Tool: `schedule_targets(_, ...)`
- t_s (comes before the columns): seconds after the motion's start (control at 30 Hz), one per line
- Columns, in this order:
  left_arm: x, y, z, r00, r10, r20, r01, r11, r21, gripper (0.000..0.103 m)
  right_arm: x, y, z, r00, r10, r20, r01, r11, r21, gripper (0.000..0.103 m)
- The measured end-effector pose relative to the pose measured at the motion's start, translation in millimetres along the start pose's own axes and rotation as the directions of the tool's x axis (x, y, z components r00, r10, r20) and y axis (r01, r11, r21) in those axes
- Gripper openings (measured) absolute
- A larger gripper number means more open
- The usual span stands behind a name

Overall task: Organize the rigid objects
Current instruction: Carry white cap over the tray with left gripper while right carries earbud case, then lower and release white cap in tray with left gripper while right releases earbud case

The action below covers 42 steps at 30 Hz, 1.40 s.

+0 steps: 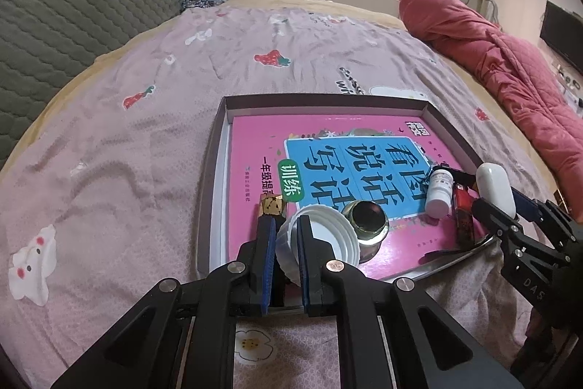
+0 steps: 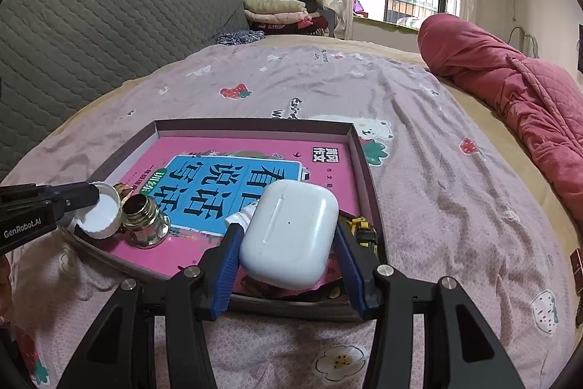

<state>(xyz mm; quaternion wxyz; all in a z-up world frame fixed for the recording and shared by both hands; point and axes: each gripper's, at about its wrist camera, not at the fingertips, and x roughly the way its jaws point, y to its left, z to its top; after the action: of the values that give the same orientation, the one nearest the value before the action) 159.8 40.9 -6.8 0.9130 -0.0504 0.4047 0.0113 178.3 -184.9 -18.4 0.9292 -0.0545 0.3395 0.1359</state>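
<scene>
A shallow box (image 1: 215,148) (image 2: 364,163) lies on the bed with a pink book (image 1: 255,141) (image 2: 233,148) inside. My left gripper (image 1: 286,225) is shut on the rim of a white plastic lid (image 1: 328,239) (image 2: 100,210), held over the box's near left part. A small glass jar (image 1: 366,219) (image 2: 145,219) stands on the book beside the lid. My right gripper (image 2: 288,225) is shut on a white earbuds case (image 2: 288,232) (image 1: 495,188), just above the box's near right corner. A white pill bottle (image 1: 439,192) and a red lighter (image 1: 462,210) lie on the book.
A gold patterned block (image 1: 271,205) sits in the box beside my left fingers. A yellow-black toy (image 2: 362,228) lies in the box's right corner. A red quilt (image 1: 510,68) (image 2: 510,90) lies bunched along the bed's right side. A grey headboard (image 1: 73,6) stands on the left.
</scene>
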Motion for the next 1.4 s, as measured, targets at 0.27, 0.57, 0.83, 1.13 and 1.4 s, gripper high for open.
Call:
schedule_targets(0.27, 5, -2, -4, 1.0, 0.006, -0.012, -0.006, 1.0, 0.01, 0.011, 5, 1, -3, 1.0, -0.01, -0.014, 0.01, 1.0, -0.004, 0.05)
schedule_targets(0.57, 4, -2, -5, 1.0, -0.007, -0.016, 0.007, 1.0, 0.006, 0.011, 10, 10, -7, 0.999, -0.017, -0.041, 0.015, 0.999, -0.045, 0.049)
schedule_targets(0.83, 0, -3, -6, 1.0, -0.008, -0.011, 0.008, 1.0, 0.01, 0.011, 9, 10, -8, 0.999, -0.016, -0.037, 0.015, 0.999, -0.041, 0.049)
schedule_targets(1.13, -3, -4, -6, 1.0, -0.014, -0.013, 0.014, 1.0, 0.012, 0.011, 3, 9, -9, 1.0, -0.014, -0.022, 0.013, 0.999, -0.042, 0.049)
schedule_targets(1.4, -6, -4, -8, 1.0, -0.016, -0.022, 0.016, 1.0, -0.005, 0.012, -9, 12, -10, 1.0, -0.031, 0.008, 0.031, 0.999, -0.042, 0.049)
